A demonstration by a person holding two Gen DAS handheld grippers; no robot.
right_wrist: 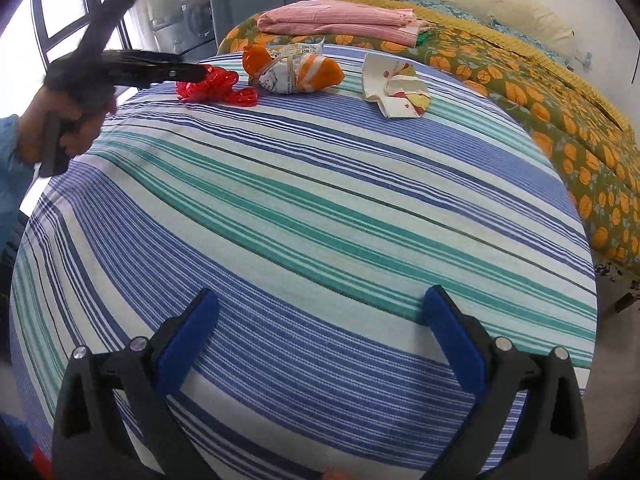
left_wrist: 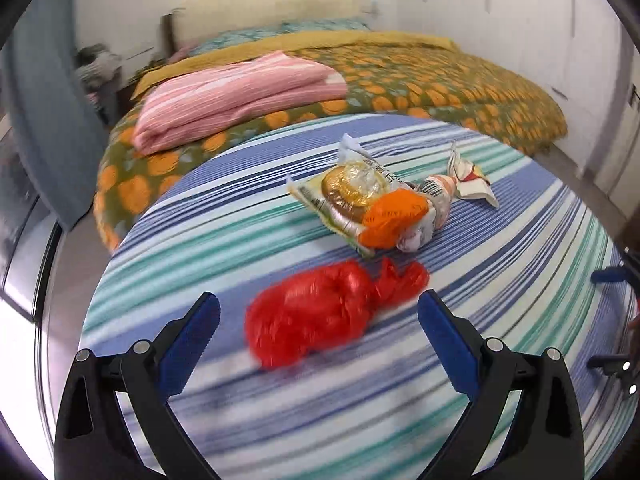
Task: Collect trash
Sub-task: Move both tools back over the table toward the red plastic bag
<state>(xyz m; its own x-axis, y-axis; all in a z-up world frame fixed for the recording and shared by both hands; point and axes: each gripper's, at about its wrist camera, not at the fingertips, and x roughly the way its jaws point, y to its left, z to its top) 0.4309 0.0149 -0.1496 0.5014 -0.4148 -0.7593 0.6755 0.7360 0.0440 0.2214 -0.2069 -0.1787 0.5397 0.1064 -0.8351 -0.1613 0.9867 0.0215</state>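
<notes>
Left tool [left_wrist: 318,310] is held released, jaws spread wide on either side of a crumpled red plastic bag [left_wrist: 320,316], which lies on the striped cloth of the counter [left_wrist: 200,240]; contact with the bag cannot be told. Just beyond the bag, a yellow snack wrapper [left_wrist: 344,194] is seen bundled with an orange wrapper [left_wrist: 394,216], and a crushed white paper carton [left_wrist: 472,178] lies just beside these. Right tool [right_wrist: 320,304] is likewise released, jaws apart over bare striped cloth, well apart from the trash. A bed [left_wrist: 460,92] with a folded pink blanket [left_wrist: 240,92] is noted behind the counter.
</notes>
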